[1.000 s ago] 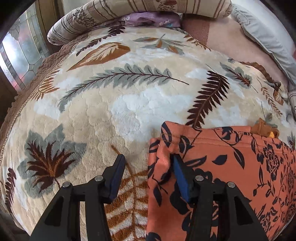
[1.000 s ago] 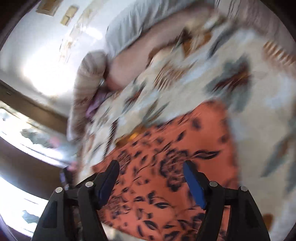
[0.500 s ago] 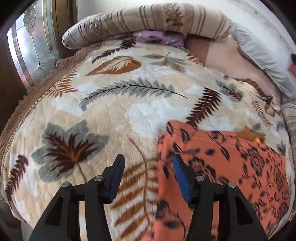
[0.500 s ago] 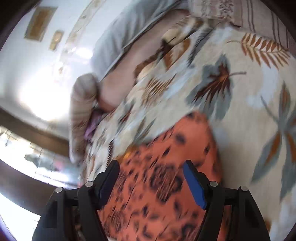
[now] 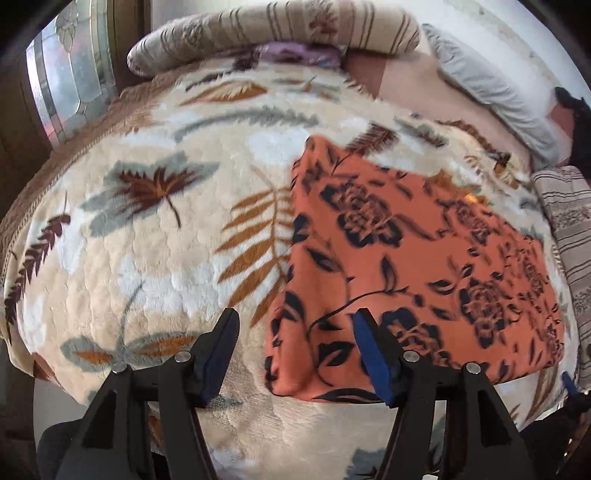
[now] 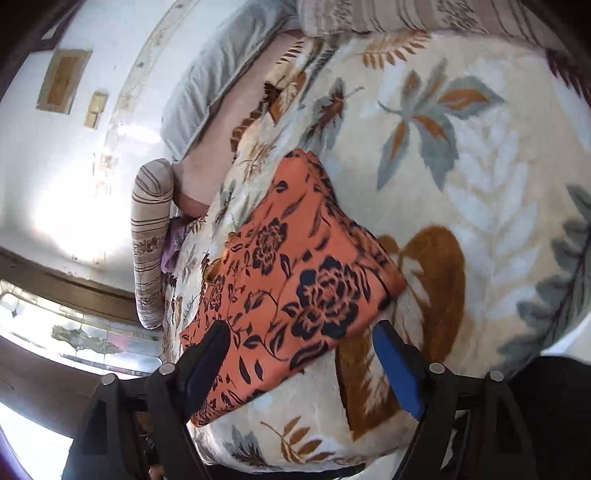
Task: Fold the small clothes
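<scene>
The right hand-held gripper (image 6: 301,354) hangs with fingers spread wide — empty — above the folded orange floral garment (image 6: 291,291), which lies flat on the leaf-patterned blanket (image 6: 480,184) near the bed's edge.

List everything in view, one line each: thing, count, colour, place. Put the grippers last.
folded garment: one, orange with dark floral print, flat on the blanket near its front edge.
blanket: one, cream with leaf pattern, covering the bed.
striped bolster: one, beige with brown stripes, at the far end.
grey pillow: one, far right side.
purple cloth: one, tucked under the bolster.
left gripper: one, black, open, above the garment's near left corner.
right gripper: one, black, open, over the garment's near edge.
</scene>
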`<control>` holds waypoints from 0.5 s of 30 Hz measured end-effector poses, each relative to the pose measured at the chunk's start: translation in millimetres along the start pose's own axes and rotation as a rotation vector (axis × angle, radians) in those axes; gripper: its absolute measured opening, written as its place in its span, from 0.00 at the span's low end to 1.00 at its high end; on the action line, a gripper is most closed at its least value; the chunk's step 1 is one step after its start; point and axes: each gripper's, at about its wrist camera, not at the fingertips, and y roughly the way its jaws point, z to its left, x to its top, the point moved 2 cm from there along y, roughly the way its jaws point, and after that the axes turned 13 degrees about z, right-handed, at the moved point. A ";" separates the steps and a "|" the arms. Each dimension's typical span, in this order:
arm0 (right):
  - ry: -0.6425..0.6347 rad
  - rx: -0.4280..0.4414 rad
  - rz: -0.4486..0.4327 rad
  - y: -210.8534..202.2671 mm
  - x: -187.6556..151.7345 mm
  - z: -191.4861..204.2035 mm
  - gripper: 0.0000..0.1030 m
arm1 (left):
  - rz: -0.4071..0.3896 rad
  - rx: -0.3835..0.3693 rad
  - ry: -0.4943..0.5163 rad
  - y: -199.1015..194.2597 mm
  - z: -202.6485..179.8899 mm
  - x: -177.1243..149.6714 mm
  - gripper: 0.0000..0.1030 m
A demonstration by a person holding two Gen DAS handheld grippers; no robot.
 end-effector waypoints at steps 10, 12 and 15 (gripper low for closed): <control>0.207 0.123 -0.047 62.0 26.8 -13.7 0.42 | 0.046 0.120 0.088 36.2 -34.4 -5.6 0.68; 0.163 0.067 -0.031 63.4 32.8 -4.2 0.08 | 0.037 0.097 0.067 27.7 -33.4 -5.2 0.67; 0.017 -0.051 -0.084 45.8 26.2 20.4 0.08 | -0.049 0.038 0.047 -1.5 -34.6 -2.2 0.67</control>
